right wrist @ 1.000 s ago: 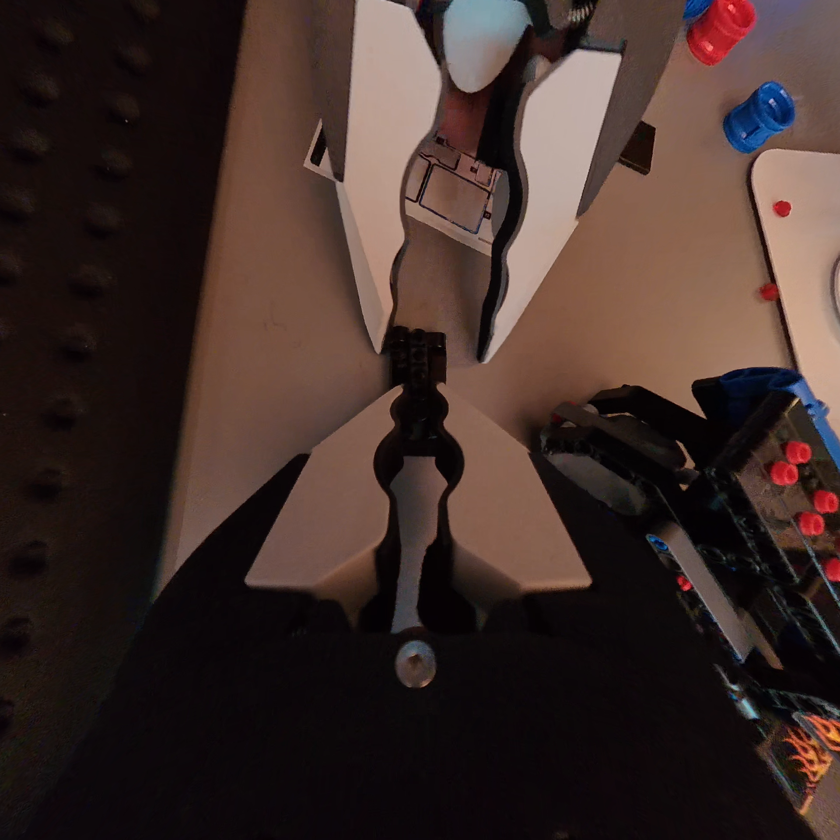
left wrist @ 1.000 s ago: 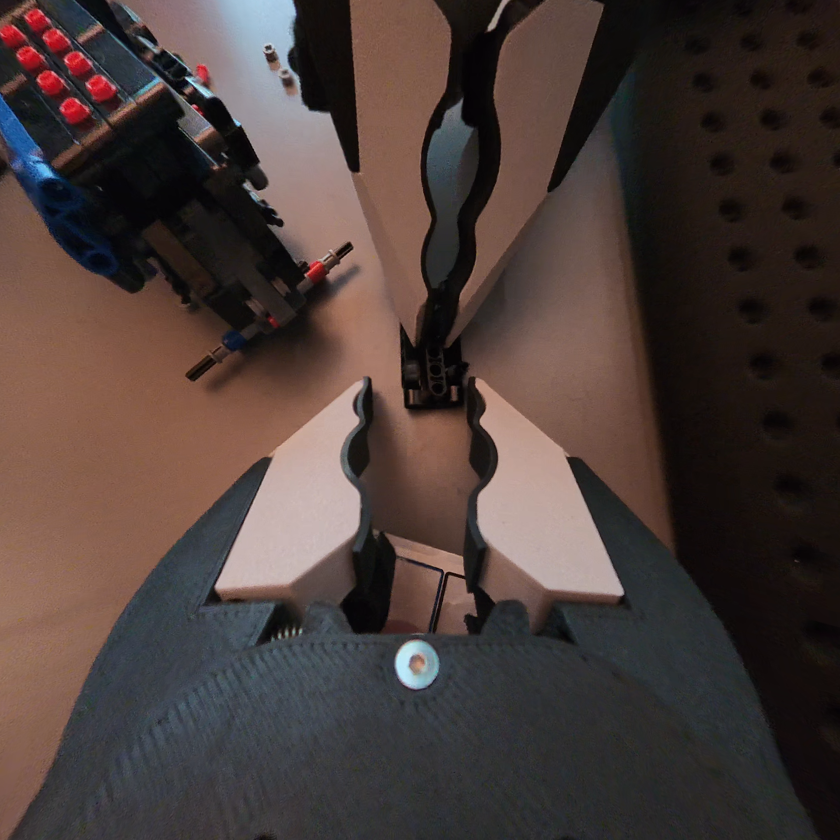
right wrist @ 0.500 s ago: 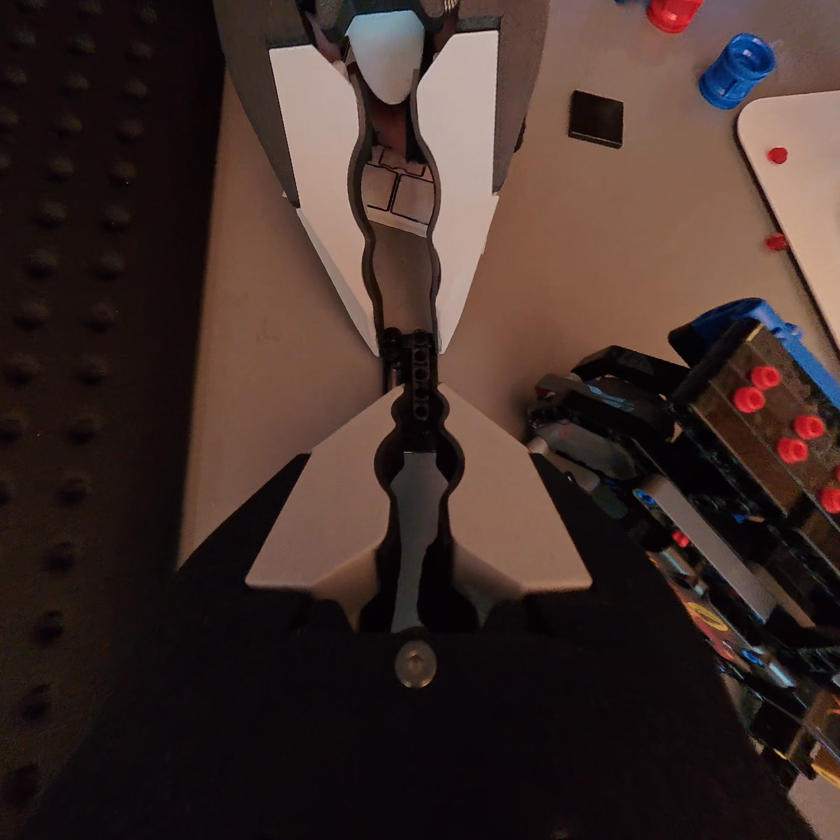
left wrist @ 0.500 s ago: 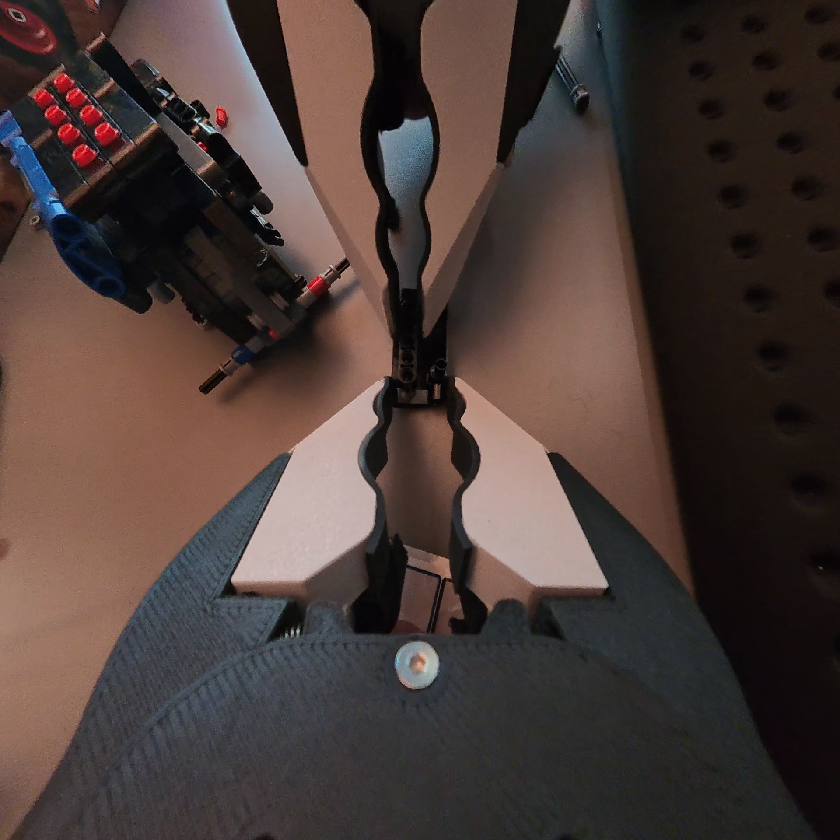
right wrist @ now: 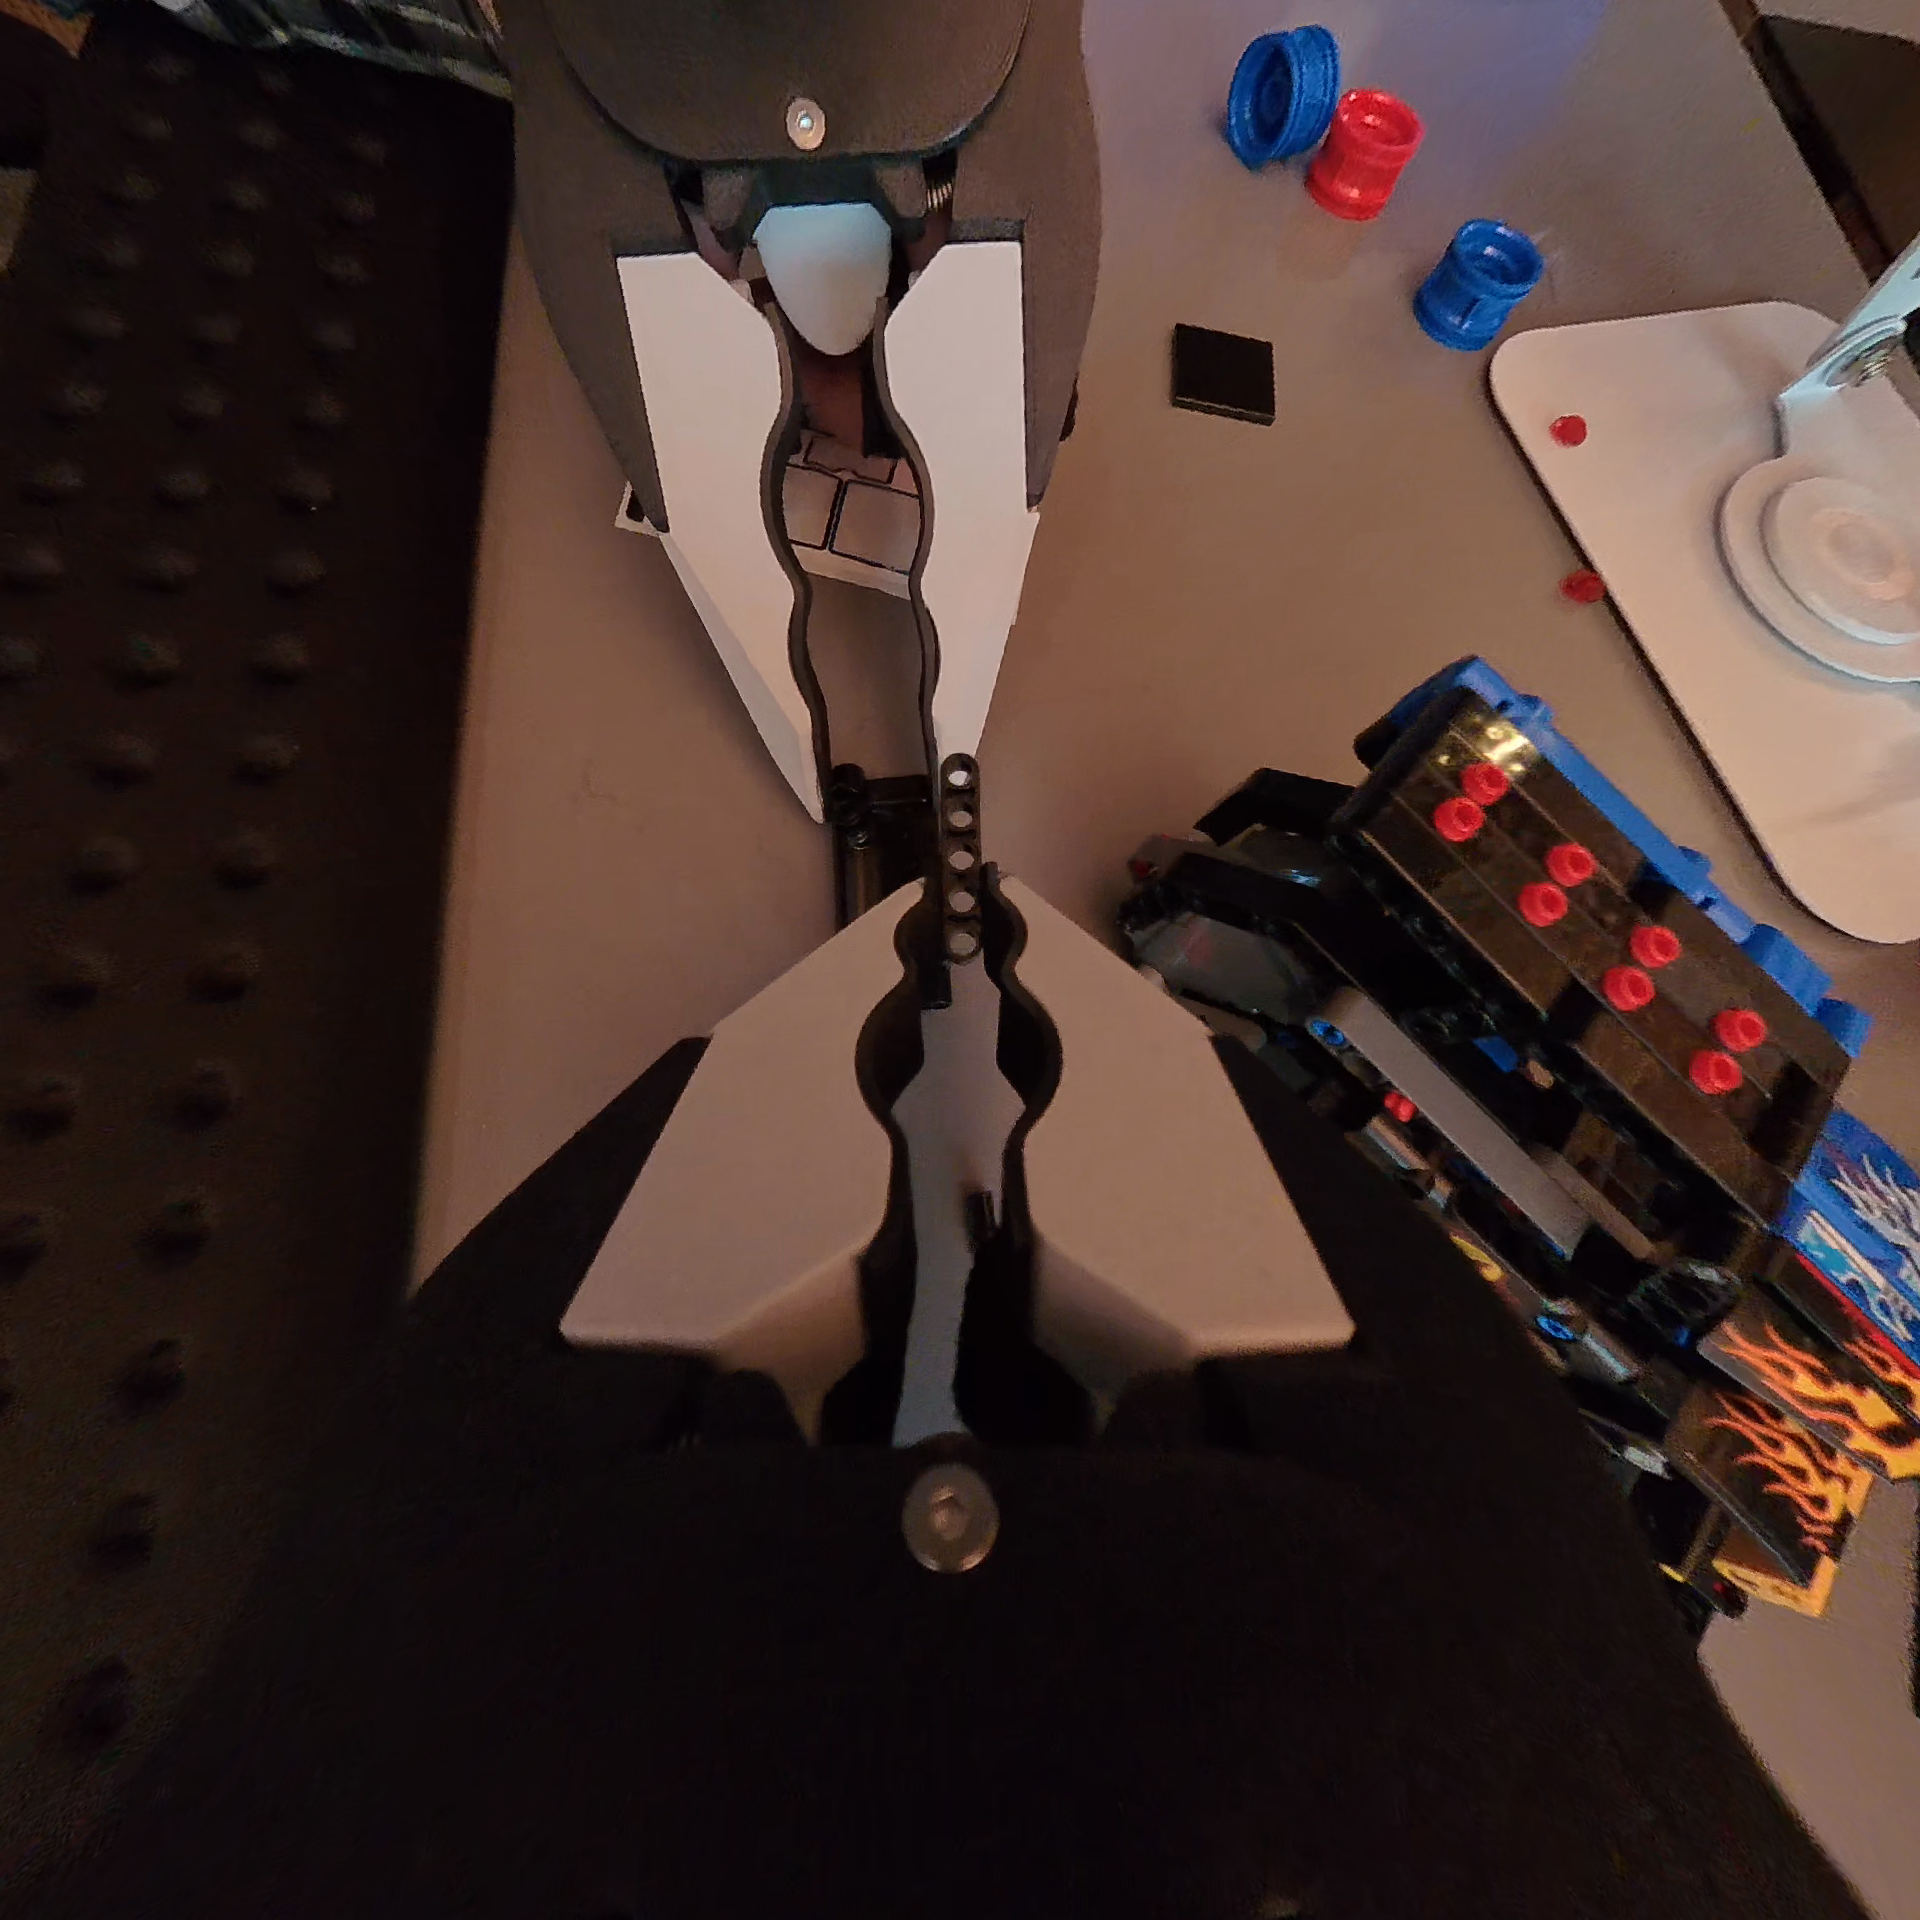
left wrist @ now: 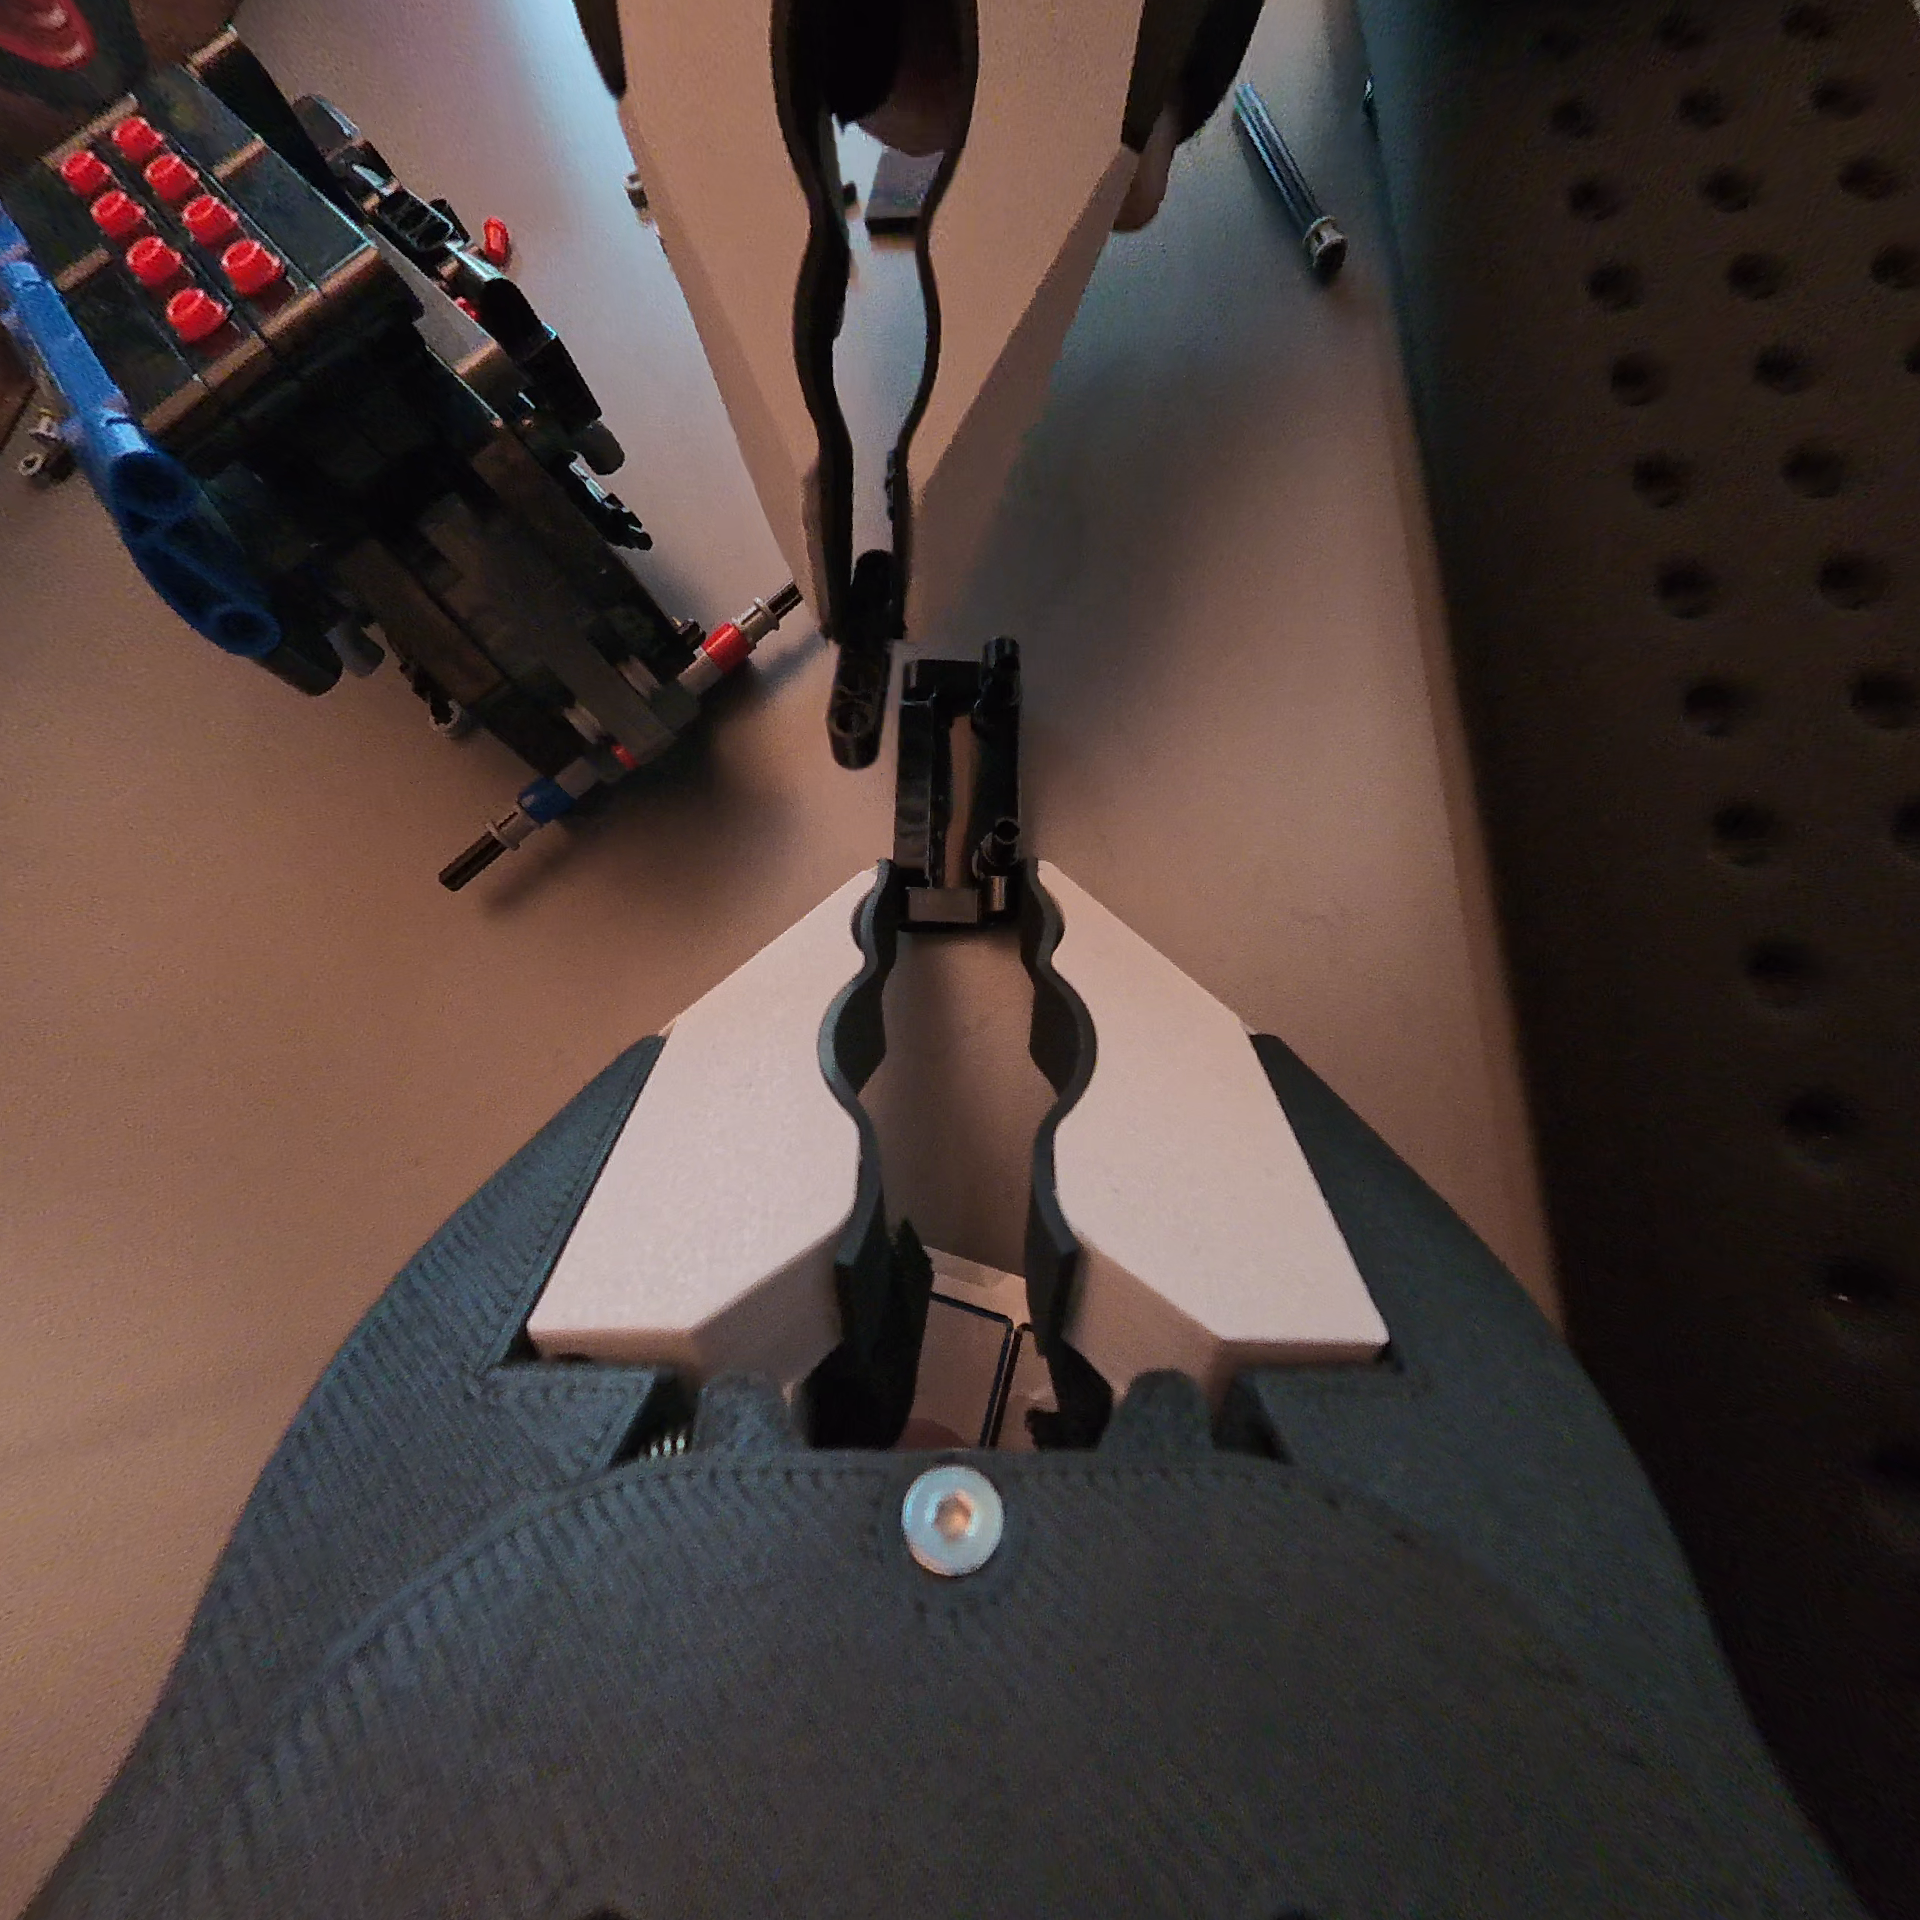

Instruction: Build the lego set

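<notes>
A: What has changed in the last second?

B: The two black parts have come apart. A moment ago both my grippers met on one small black cluster. Now my left gripper [left wrist: 954, 902] is clamped on a black frame piece [left wrist: 956, 774] with pins sticking out of it, and my right gripper [right wrist: 954, 912] is closed on a black beam [right wrist: 960, 857] with a row of holes. In the left wrist view the beam's end hangs just beside the frame, not touching.

A: Where does that leave the build?

B: My reading: either the beam slipped off the pins or I pulled it back to realign. The join is not made. Holes must meet pins squarely, and the beam sits off to one side of the frame, so I judge a sideways correction is needed before pressing.

A: And the main model?

B: The truck body [right wrist: 1538, 1039], black with red studs and blue trim, lies on the bench [left wrist: 260, 1039], well apart from both grippers and untouched. Loose blue and red wheel hubs [right wrist: 1361, 156] and a small black tile [right wrist: 1222, 372] lie farther off.

A: Risks?

B: The light is dim and the parts are black on black; I cannot tell how deep the beam sits in my right gripper.
</notes>
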A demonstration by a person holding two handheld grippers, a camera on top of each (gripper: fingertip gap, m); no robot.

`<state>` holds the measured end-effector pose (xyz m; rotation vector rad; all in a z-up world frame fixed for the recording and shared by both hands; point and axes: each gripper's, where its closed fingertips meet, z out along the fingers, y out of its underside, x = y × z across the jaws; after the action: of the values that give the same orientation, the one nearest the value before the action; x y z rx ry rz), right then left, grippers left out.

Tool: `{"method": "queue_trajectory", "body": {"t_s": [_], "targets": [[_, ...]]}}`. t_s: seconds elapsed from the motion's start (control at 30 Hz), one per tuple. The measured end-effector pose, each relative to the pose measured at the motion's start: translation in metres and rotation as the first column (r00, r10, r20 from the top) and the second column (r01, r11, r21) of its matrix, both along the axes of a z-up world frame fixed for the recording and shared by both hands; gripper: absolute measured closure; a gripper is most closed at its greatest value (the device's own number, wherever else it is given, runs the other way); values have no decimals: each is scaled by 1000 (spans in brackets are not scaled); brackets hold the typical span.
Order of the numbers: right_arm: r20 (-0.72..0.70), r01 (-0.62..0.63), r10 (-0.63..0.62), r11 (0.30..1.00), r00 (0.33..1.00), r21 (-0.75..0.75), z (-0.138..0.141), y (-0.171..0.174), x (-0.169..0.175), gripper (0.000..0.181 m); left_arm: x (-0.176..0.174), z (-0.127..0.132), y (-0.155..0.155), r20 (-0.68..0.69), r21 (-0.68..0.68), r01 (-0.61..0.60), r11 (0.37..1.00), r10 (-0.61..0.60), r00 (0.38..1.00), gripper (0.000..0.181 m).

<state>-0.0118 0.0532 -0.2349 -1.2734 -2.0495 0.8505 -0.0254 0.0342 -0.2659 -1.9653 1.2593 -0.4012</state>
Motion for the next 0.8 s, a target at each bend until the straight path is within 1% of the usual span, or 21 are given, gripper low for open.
{"method": "queue_trajectory", "body": {"t_s": [0.23, 0.8], "targets": [[-23, 15, -15, 1000, 1000, -1, 5, 4, 1, 176, 0, 0, 0, 4, -6, 0, 1000, 0, 1000, 159], [-48, 2, -2, 1000, 999, 1, 9, 1, 1, 176, 0, 0, 1, 10, -12, -2, 1000, 2, 1000, 159]]}}
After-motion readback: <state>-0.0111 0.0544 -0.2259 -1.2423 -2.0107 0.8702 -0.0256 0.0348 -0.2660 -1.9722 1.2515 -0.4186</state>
